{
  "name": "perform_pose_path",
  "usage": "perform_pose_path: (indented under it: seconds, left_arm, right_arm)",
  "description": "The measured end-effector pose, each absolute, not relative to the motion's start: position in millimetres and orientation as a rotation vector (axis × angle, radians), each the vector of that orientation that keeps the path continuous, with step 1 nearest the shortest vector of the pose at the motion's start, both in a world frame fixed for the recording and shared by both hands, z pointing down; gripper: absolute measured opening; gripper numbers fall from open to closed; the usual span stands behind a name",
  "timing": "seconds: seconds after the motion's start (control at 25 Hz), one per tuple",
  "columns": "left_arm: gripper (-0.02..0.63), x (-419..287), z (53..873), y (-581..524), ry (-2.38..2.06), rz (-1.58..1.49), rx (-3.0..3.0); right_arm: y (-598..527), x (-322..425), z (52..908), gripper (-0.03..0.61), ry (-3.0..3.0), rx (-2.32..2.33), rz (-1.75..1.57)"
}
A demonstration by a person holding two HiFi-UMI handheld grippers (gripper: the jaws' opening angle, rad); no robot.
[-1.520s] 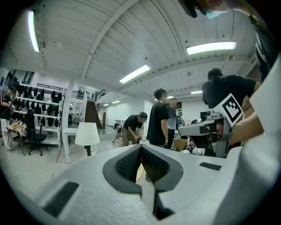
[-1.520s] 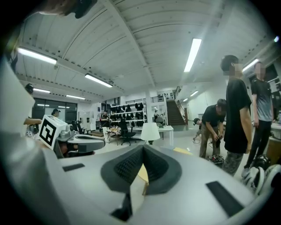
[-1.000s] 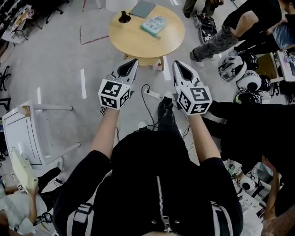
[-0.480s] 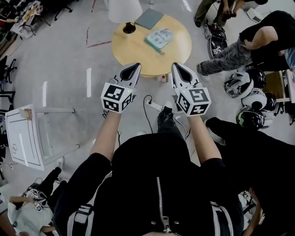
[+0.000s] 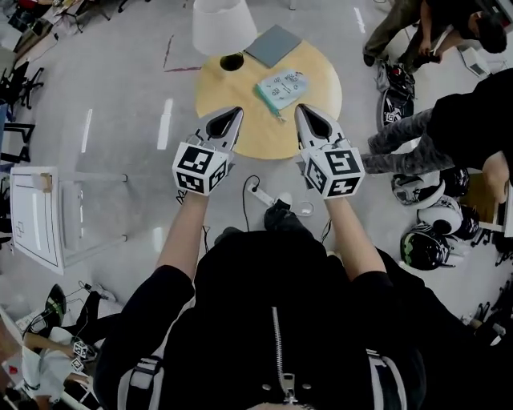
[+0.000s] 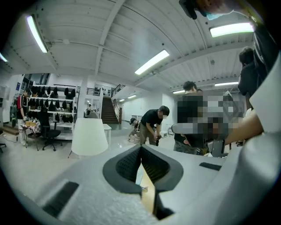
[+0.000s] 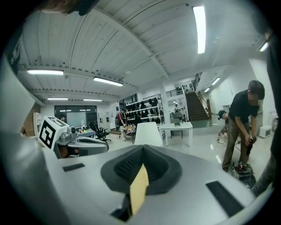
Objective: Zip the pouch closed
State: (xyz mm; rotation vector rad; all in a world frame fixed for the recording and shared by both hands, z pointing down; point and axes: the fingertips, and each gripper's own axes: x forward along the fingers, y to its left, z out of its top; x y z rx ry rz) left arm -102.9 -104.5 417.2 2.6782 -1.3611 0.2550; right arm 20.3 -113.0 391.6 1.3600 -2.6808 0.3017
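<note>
Far left, a white wire-frame stand (image 5: 36,220) runs off the picture's edge. The left gripper (image 5: 232,114) hovers over the near-left edge of the round pale-wood worktop (image 5: 232,96), covering that stretch of rim. Its fingers are pressed together with nothing between them. In the left gripper view, the left gripper (image 6: 141,150) shows only a thin slit with a strip of wood and something pale behind it, too narrow to name.

At the far-left edge of the worktop a white lampshade (image 5: 219,24) is cut off at the top and hides most of its dark base (image 5: 232,62). A flat grey pad (image 5: 273,45) lies at the far edge. The pale teal printed fabric pouch (image 5: 282,88) rests about mid-worktop, a little right of centre, apart from both grippers. Its zip is too small to read as open or shut.

The right gripper (image 5: 307,114) hangs over the near-right edge, its fingers also closed on nothing. The right gripper view shows the right gripper (image 7: 142,151) with only a wedge of wood past the tips. Further right, people and a cluster of helmets (image 5: 425,244) on the floor are partly cropped.

A second ago both grippers were short of the worktop, over bare floor. Now their tips overlap its near edge. The stand has slid further left, and more of the lampshade shows. The fingers have stayed closed.
</note>
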Motion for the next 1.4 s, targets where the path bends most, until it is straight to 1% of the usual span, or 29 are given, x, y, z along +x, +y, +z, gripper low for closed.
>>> perform_pose_path:
  seconds: [0.32,0.68,1.04,1.4]
  left_arm:
    - [0.002,-82.7,433.4,-141.8,-1.429,0.289,2.605]
    - [0.002,-97.5,454.8,-182.3,-1.36,0.301,2.592]
    - [0.002,-100.7,498.1,-216.4,-1.242,0.332,2.577]
    - [0.002,-98.0,538.6,-204.9,-1.178,0.375,2.514]
  right_arm:
    - [-172.9,34.9,405.7,0.003,-2.726,1.233,0.312]
    - [-205.1,11.5,435.4,0.005,-2.688,1.211,0.344]
    - [-231.1,4.8,492.8,0.005,-2.582,1.218,0.387]
    - [-215.1,7.3,568.5,0.009,-2.452,1.061,0.319]
